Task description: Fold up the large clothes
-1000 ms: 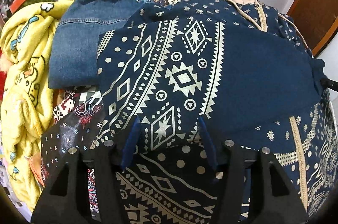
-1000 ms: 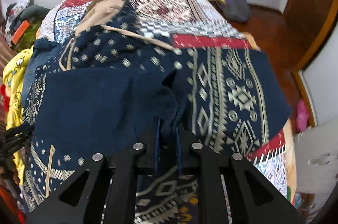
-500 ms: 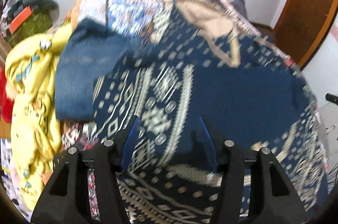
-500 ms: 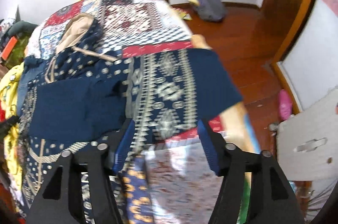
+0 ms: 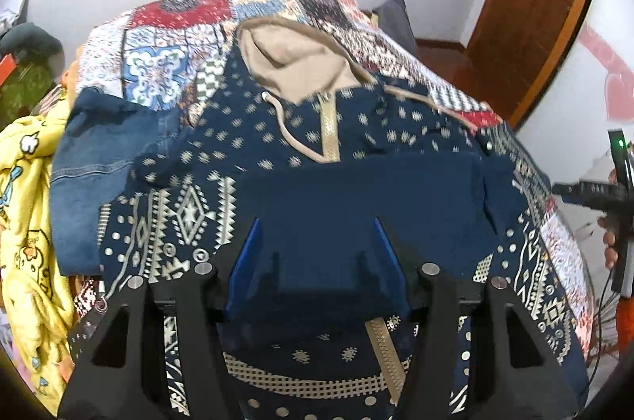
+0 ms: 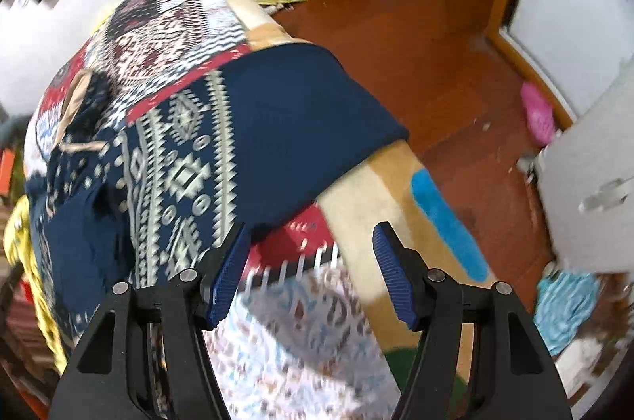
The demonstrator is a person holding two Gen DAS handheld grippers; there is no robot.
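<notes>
Navy patterned hoodie point(image 5: 356, 190) one, two hand-held grippers, left point(image 5: 316, 245) spread, right point(image 6: 311, 253) spread, both unladen

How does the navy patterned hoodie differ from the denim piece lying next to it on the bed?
The navy hoodie carries cream geometric prints, while the denim piece is plain washed blue. The hoodie shows a tan-lined hood, drawstrings and a zipper; the denim shows only stitched seams. The hoodie spreads wide and overlaps the denim's edge. Both lie on the patchwork bedspread.
</notes>
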